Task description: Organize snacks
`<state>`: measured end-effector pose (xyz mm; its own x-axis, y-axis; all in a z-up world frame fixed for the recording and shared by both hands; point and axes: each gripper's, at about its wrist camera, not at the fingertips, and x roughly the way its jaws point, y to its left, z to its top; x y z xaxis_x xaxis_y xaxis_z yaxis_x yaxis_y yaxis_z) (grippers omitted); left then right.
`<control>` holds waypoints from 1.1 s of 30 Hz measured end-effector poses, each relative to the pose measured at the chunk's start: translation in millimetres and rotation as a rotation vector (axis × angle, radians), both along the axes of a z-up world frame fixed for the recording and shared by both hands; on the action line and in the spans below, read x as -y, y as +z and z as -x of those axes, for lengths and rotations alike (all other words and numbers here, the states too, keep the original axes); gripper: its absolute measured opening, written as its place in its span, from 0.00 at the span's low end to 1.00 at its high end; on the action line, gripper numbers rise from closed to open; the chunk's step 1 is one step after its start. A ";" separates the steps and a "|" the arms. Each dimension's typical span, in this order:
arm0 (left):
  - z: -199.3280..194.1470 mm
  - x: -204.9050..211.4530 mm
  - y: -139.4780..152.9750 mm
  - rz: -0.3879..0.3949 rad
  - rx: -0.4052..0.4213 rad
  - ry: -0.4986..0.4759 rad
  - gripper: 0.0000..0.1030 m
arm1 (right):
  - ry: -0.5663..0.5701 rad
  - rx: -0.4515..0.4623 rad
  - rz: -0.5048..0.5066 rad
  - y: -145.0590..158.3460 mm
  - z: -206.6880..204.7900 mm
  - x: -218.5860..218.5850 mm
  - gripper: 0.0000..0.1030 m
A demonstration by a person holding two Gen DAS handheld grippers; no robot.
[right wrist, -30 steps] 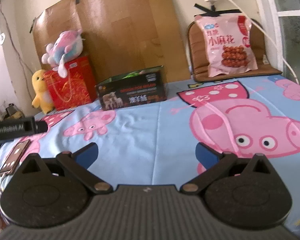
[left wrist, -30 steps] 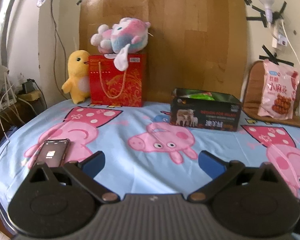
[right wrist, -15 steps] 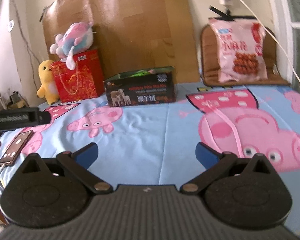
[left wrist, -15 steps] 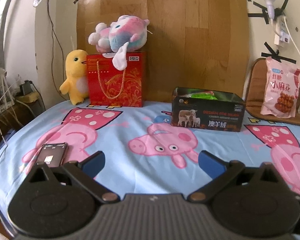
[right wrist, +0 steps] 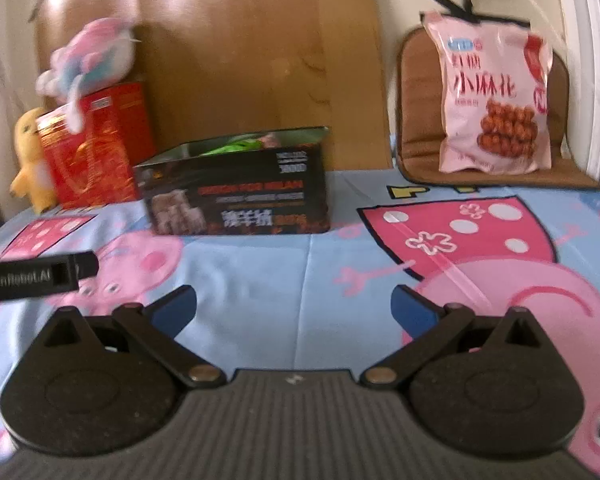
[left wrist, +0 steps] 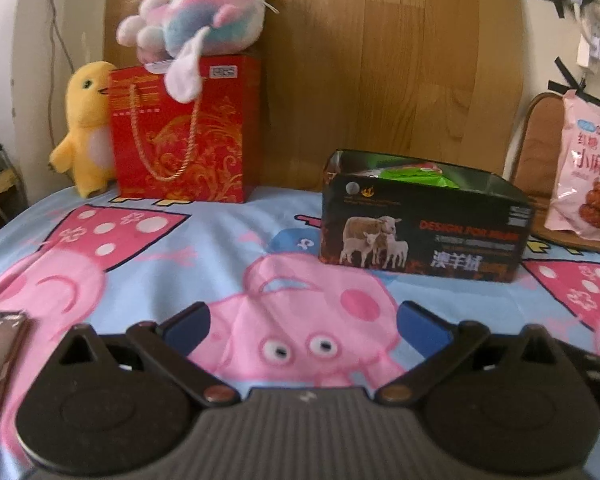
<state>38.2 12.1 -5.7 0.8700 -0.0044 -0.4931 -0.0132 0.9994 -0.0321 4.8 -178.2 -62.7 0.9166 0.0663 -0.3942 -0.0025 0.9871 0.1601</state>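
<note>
Both spread wide, holding nothing: left gripper (left wrist: 302, 326) and right gripper (right wrist: 294, 306) over the pig-print blue bedsheet (right wrist: 268, 276). Pink plastic snack bag (right wrist: 496, 100) propped upright on the brown seat cushion (right wrist: 416, 80), far right, long axis vertical. Ahead-right of the right gripper, well apart. Open black cardboard box (left wrist: 424, 224) centre-back. Right hand probably nearer.

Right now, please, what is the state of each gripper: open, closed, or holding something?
Left gripper: open, fingers wide apart, holding nothing.
Right gripper: open, fingers wide apart, holding nothing.
</note>
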 end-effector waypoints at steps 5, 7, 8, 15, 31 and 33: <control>-25.2 -2.4 -15.4 0.034 -0.098 -0.043 1.00 | 0.007 -0.032 -0.098 -0.2 -19.5 7.3 1.00; -23.3 -4.8 -15.8 0.056 -0.109 -0.060 1.00 | 0.002 -0.038 -0.131 -1.8 -19.9 11.0 1.00; -20.0 -3.6 -16.2 0.045 -0.099 -0.063 1.00 | -0.006 -0.029 -0.148 -2.3 -17.7 13.5 1.00; -23.8 9.8 -19.5 -0.024 -0.147 -0.130 1.00 | -0.045 -0.033 -0.197 -3.3 -20.3 17.9 1.00; -25.6 7.2 -20.7 -0.053 -0.165 -0.033 1.00 | 0.068 -0.018 -0.151 -2.5 -20.2 9.5 1.00; -27.2 5.2 -20.3 -0.048 -0.167 -0.005 1.00 | 0.093 -0.012 -0.155 -2.8 -19.0 9.6 1.00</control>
